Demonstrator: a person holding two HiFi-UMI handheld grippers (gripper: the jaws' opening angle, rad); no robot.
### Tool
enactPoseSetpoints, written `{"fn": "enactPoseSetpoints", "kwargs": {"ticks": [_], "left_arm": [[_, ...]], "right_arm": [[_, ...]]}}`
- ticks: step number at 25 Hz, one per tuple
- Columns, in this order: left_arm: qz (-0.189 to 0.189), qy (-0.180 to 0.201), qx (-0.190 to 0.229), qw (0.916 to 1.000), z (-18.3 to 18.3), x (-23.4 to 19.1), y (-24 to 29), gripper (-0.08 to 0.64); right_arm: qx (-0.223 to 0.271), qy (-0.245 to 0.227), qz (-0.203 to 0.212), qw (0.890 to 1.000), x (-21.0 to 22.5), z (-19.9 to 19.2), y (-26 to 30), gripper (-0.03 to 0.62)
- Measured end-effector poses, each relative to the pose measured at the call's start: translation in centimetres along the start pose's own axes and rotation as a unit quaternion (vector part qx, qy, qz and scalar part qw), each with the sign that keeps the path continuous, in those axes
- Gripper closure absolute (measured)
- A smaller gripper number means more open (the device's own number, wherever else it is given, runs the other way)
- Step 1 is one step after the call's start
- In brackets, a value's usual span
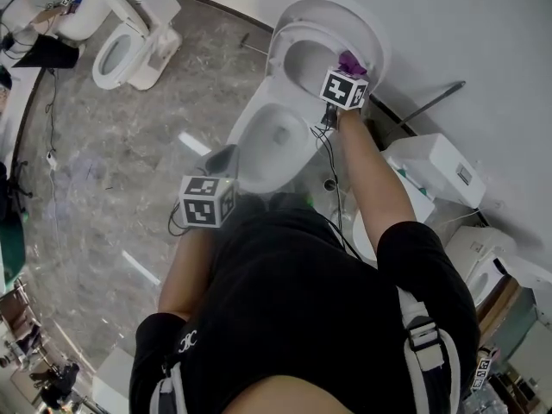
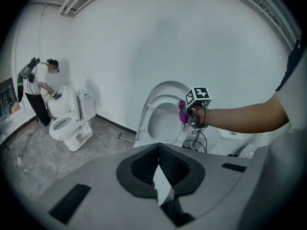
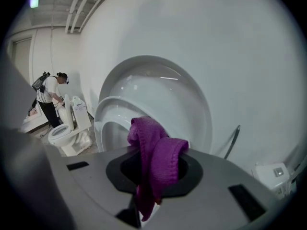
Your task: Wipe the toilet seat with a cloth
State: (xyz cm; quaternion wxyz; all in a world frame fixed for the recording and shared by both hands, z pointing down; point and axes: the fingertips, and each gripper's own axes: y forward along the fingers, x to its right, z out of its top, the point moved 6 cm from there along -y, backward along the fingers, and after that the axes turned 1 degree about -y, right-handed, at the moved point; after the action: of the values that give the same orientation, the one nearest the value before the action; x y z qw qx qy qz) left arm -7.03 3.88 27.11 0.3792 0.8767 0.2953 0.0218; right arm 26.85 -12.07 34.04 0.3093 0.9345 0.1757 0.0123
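Even, cool, diffuse light is spread across all three views, and shadows are kept faint: only a soft grey smudge is cast on the wall (image 2: 144, 42). Bright streaks are reflected in the glossy floor (image 1: 112, 171), and thin glare lines are caught on the raised toilet lid (image 3: 158, 87). Both gripper views are bent by wide-angle distortion and ringed with black corners. The cloth (image 3: 156, 159) is rendered fairly sharp.
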Motion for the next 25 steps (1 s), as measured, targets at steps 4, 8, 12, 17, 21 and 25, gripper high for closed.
{"fn": "enactPoseSetpoints", "kwargs": {"ticks": [4, 8, 12, 17, 21, 25], "left_arm": [[0.007, -0.01, 0.0, 0.9999, -0.9, -0.4, -0.5, 0.56], [0.012, -0.014, 0.001, 0.9998, -0.9, -1.6, -1.0, 0.56], [0.023, -0.019, 0.004, 0.9995, -1.0, -3.0, -1.8, 0.56], [0.041, -0.031, 0.007, 0.9986, -1.2, -4.4, -2.9, 0.56], [0.05, -0.04, 0.008, 0.9979, -1.4, -5.5, -3.6, 0.56], [0.051, -0.041, 0.011, 0.9977, -1.2, -6.3, -3.8, 0.56]], "right_arm": [[0.028, -0.029, 0.004, 0.999, -1.2, 0.9, -0.1, 0.538], [0.048, -0.05, 0.011, 0.998, -3.5, 2.5, 0.2, 0.537], [0.059, -0.07, 0.03, 0.995, -6.2, 4.1, 0.7, 0.538], [0.06, -0.11, 0.049, 0.991, -9.8, 5.5, 2.0, 0.537], [0.044, -0.121, 0.083, 0.988, -12.0, 5.7, 3.2, 0.537], [0.04, -0.12, 0.129, 0.983, -13.2, 5.6, 2.4, 0.537]]}}
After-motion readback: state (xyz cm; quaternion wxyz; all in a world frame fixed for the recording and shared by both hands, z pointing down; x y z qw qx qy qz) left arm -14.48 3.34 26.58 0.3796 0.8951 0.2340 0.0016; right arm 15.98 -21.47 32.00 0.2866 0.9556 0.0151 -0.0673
